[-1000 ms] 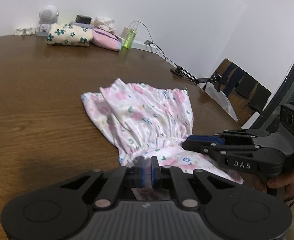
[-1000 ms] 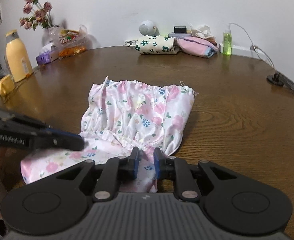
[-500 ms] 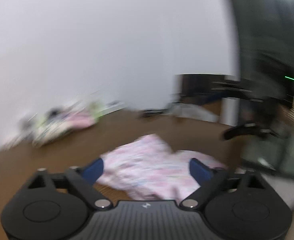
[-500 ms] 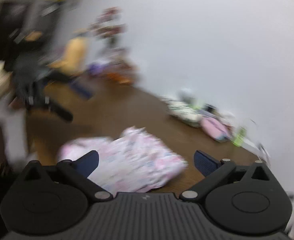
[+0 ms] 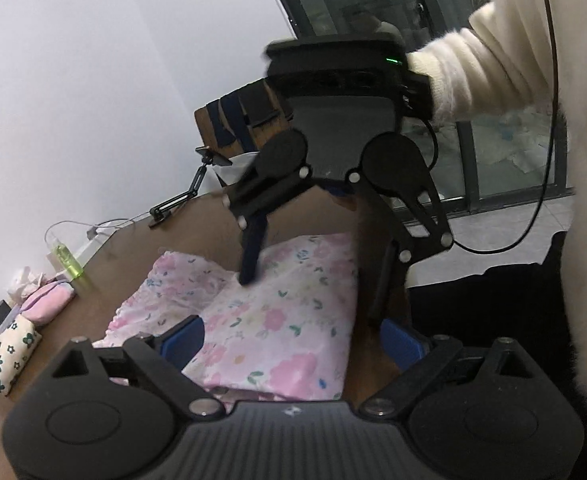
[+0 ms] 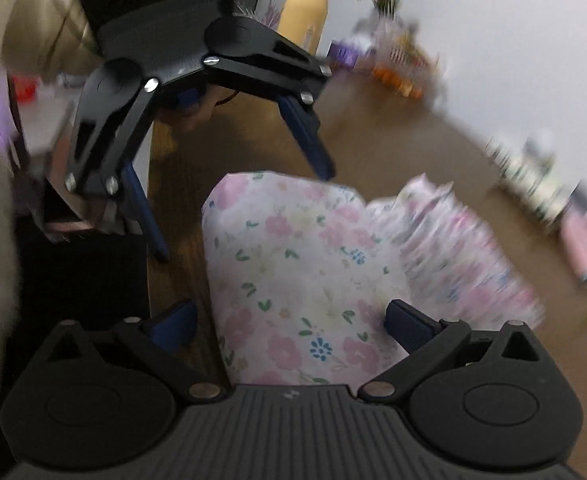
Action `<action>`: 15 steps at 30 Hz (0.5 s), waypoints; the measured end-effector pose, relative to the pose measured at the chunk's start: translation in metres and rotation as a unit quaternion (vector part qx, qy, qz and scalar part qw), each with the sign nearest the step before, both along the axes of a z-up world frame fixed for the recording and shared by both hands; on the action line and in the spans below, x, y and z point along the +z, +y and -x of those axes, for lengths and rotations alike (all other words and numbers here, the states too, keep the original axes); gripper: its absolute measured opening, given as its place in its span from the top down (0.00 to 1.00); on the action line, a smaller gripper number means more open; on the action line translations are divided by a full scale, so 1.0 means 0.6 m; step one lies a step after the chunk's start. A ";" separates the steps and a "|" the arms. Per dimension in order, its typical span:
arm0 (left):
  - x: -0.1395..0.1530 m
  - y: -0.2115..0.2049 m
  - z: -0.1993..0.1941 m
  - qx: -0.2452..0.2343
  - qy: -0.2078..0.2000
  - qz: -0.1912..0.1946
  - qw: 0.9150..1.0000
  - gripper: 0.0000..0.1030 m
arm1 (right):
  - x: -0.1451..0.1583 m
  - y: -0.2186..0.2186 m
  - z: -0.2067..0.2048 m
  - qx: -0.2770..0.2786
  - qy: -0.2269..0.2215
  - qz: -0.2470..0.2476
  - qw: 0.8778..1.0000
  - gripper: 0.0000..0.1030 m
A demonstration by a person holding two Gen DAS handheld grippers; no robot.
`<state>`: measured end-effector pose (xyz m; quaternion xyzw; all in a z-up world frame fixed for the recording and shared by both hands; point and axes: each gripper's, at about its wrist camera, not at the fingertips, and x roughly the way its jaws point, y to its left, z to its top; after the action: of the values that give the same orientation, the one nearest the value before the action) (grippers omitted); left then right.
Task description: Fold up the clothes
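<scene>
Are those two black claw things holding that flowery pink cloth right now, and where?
Nothing is held. Both tools, left and right, stand open above the floral garment, which lies loose on the table.

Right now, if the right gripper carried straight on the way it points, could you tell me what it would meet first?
Most likely the floral garment: it lies on the table directly ahead of the right gripper, between its open jaws. The left gripper sits farther along, though depth is hard to judge.
</scene>
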<state>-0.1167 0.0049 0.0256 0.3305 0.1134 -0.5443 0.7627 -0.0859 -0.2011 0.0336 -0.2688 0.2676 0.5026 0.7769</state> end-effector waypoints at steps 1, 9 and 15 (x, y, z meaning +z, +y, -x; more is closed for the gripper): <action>-0.004 0.002 -0.001 -0.002 -0.002 -0.002 1.000 0.08 | 0.000 -0.004 -0.015 -0.002 0.022 -0.006 1.000 0.05; -0.035 0.000 -0.018 0.021 -0.055 -0.016 0.998 0.08 | 0.019 -0.044 -0.125 -0.011 0.197 -0.067 0.978 0.32; -0.034 -0.016 -0.028 -0.002 -0.055 -0.020 0.998 0.14 | 0.014 -0.038 -0.149 0.031 0.320 -0.091 0.943 0.37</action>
<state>-0.1000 -0.0044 0.0055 0.3757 0.0812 -0.5245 0.7597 0.0034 -0.2240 0.0423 -0.0299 0.4465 0.6078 0.6560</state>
